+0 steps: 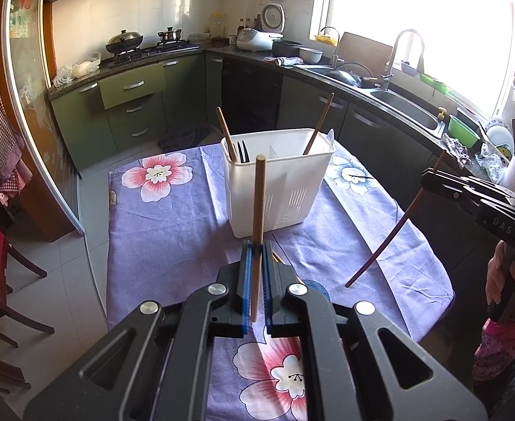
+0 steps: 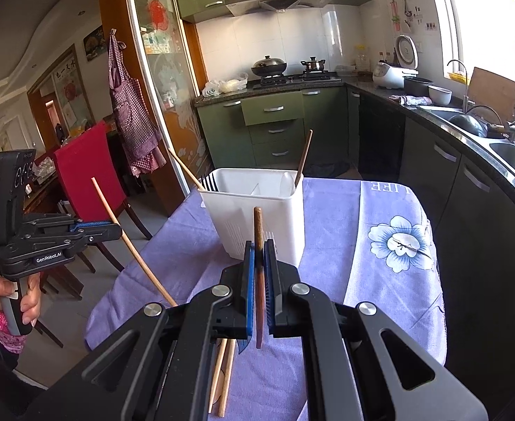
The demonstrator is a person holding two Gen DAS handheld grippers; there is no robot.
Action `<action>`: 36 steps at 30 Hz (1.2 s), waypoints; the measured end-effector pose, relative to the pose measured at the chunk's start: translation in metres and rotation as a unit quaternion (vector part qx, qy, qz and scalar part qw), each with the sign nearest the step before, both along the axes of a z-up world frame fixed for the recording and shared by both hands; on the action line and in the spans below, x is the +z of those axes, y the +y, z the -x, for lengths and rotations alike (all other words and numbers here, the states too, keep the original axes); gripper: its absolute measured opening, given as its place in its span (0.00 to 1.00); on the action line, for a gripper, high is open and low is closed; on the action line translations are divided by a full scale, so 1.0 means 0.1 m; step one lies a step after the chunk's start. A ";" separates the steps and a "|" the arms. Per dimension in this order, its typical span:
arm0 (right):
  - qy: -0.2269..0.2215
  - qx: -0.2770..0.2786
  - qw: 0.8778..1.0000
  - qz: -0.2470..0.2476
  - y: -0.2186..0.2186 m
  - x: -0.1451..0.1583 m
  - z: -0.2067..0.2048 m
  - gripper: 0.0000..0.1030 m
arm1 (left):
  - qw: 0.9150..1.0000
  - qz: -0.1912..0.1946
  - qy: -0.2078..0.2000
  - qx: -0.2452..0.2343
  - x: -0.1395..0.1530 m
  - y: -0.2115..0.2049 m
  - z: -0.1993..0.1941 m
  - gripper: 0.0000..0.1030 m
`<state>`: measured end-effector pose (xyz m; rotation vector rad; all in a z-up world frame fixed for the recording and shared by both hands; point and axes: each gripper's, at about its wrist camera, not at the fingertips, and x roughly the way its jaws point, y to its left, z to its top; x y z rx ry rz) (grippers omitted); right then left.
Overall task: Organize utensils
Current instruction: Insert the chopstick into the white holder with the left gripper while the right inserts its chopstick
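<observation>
Gripping a light chopstick (image 1: 258,210) in the left gripper (image 1: 256,245), a dark chopstick (image 2: 258,245) in the right gripper (image 2: 259,245), both short of the white caddy (image 1: 275,193). Could pivot, miss a compartment, tip the caddy. Compartment bottoms hidden; loose chopsticks (image 2: 222,375) half-covered.

Utensil caddy (image 1: 275,189) on table (image 1: 173,231) w/ forks (image 1: 242,151), chopsticks inside; prob. two loose chopsticks (image 2: 222,375) before it.

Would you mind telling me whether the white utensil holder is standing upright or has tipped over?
Upright. The white utensil holder stands on the purple floral tablecloth, open top upward, with two chopsticks and a fork leaning inside.
</observation>
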<state>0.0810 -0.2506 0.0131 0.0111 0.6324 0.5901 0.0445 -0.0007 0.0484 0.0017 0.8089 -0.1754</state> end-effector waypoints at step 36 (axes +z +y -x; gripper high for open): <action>-0.086 -0.014 0.996 -0.019 0.56 1.50 -1.29 0.06 | 0.995 0.008 -0.103 0.001 1.32 -0.29 -1.23 0.06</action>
